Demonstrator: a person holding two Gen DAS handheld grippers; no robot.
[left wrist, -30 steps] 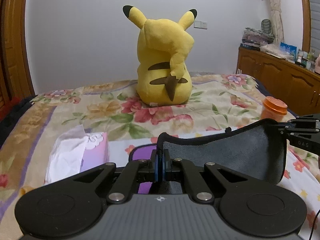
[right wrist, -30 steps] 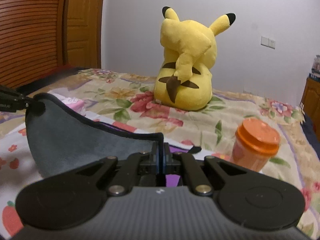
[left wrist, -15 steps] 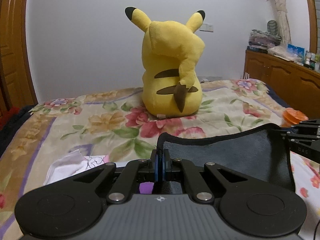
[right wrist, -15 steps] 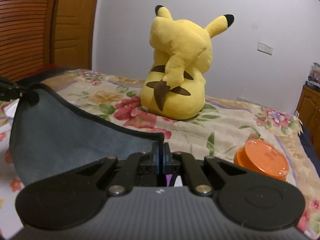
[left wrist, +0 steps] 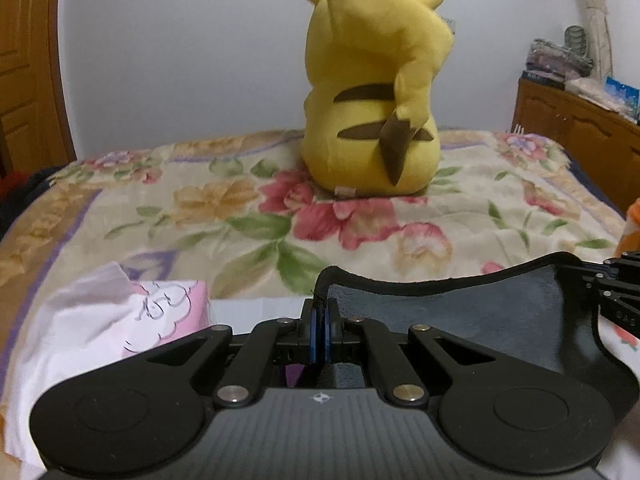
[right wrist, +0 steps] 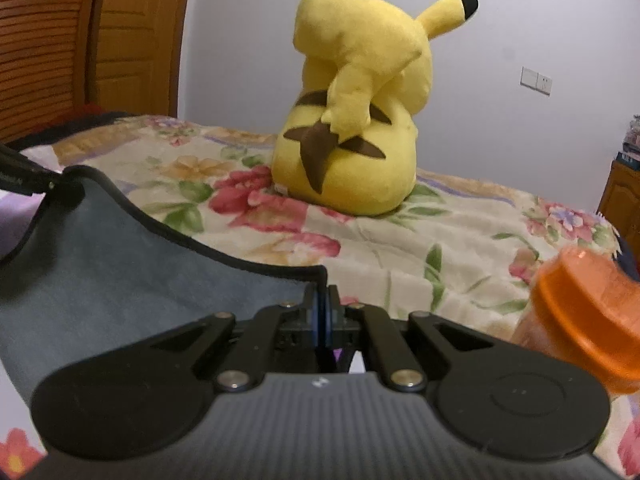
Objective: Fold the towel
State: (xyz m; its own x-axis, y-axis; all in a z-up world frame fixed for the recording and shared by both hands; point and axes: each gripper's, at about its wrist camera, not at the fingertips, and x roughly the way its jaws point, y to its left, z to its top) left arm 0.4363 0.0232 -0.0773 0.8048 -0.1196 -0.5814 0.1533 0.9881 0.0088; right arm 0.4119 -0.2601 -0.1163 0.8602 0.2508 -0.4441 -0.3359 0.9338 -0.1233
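The left gripper [left wrist: 319, 334] and right gripper [right wrist: 322, 322] are each clamped on one top corner of the towel [left wrist: 460, 312]. Compared with half a second ago, both grippers sit lower and nearer the plush toy [left wrist: 372, 92], so the held edge is probably being carried across to complete a fold. The towel is dark grey with black binding, sagging between the grippers above the near edge of the bed [left wrist: 248, 216].

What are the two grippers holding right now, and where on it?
Both hold the dark grey towel: the left gripper is shut on one top corner, the right gripper on the other, with the edge sagging between them.
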